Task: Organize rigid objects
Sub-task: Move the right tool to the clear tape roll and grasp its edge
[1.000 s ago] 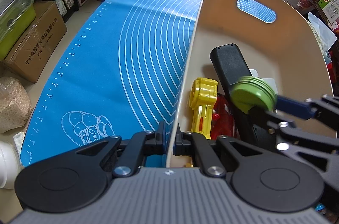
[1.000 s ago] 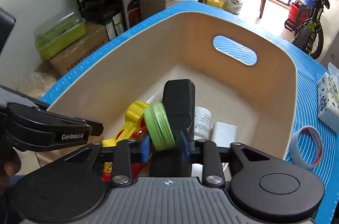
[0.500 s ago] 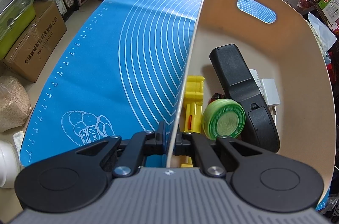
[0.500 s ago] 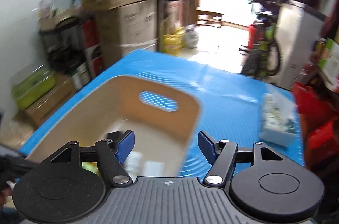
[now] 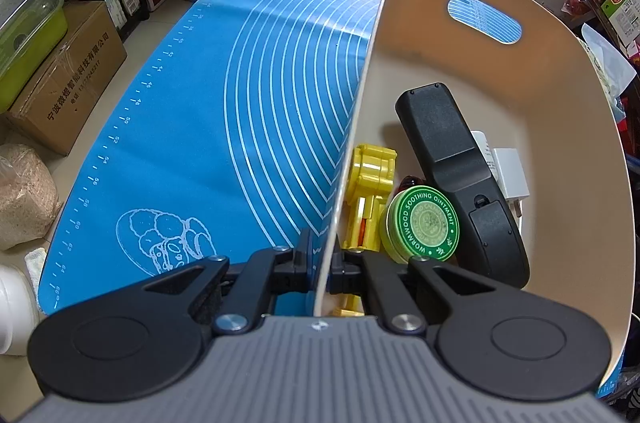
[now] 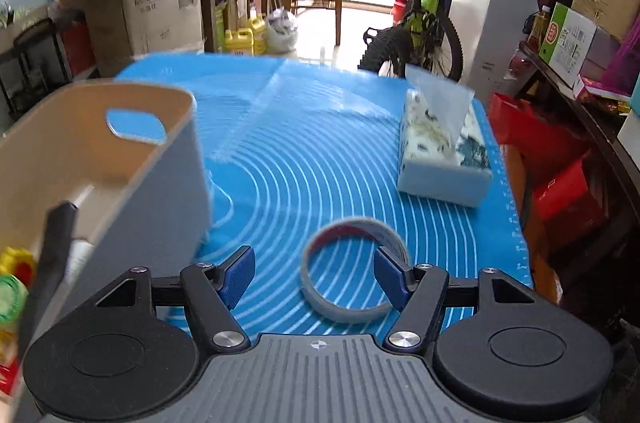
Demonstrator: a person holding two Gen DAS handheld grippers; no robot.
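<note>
The tape roll [image 6: 354,269] lies flat on the blue mat [image 6: 320,151] covering the table, just ahead of the right gripper [image 6: 314,279], whose fingers [image 6: 238,275] stand spread and empty after just opening. To pick it up well, lower one finger inside the ring and one outside, then pinch the band. The left gripper [image 5: 323,265] has its fingers pressed together on the near wall of the beige bin [image 5: 560,127], steadying it.

The bin's contents are blurred in the right view. The tissue box [image 6: 444,159] is soft-edged.
</note>
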